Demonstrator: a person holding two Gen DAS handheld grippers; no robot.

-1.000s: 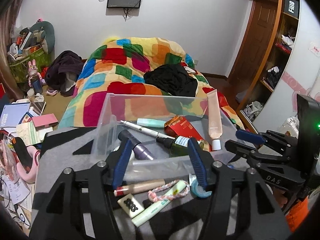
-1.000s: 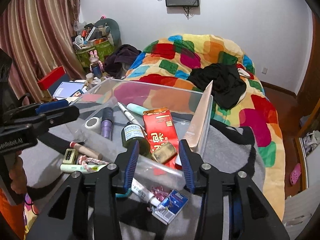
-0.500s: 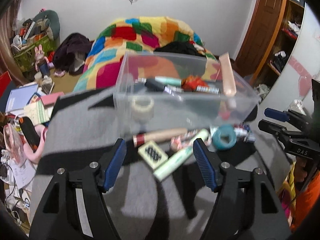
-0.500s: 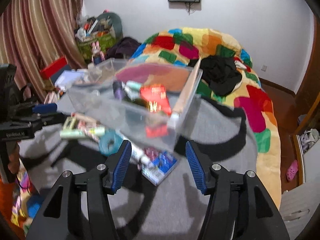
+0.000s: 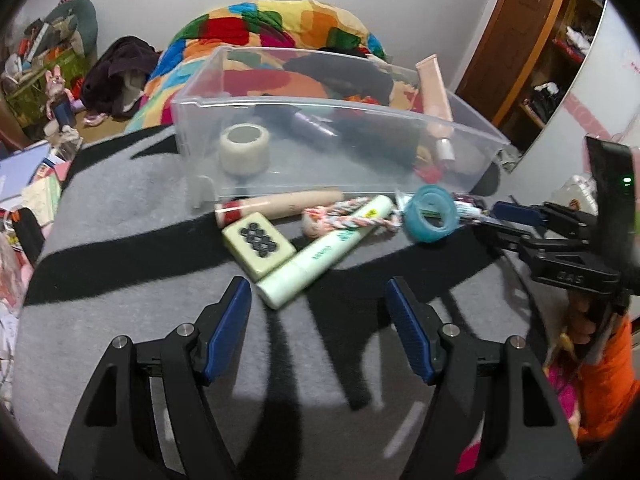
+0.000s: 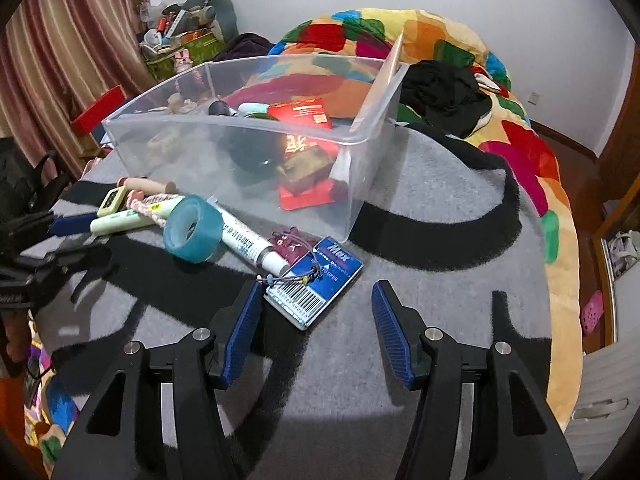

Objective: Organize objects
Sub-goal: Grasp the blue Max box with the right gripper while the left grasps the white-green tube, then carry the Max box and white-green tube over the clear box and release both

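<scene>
A clear plastic bin [image 5: 280, 168] [image 6: 360, 136] stands on the grey-and-black cloth and holds a white tape roll [image 5: 244, 152], a pink tube [image 5: 434, 88], a red box [image 6: 304, 114] and bottles. In front of it lie a mahjong tile [image 5: 258, 244], a pale green tube [image 5: 324, 254], a beige stick [image 5: 280, 204], a braided cord [image 5: 348, 218], a teal tape roll [image 5: 430, 212] [image 6: 192, 228], a white tube [image 6: 248, 244] and a blue staple box [image 6: 316, 280]. My left gripper [image 5: 318, 308] is open and empty just short of the green tube. My right gripper [image 6: 316, 320] is open and empty, beside the staple box.
A bed with a patchwork quilt [image 6: 440, 28] and black clothes [image 6: 444, 88] lies behind the bin. Clutter and books [image 5: 24, 176] sit at the left, striped curtains [image 6: 68, 40] beyond. A wooden door and shelves [image 5: 536, 56] stand at the right.
Both grippers have pulled back from the bin's front rim and down toward the cloth, and both have opened wider. The loose items in front of the bin now fill the view.
</scene>
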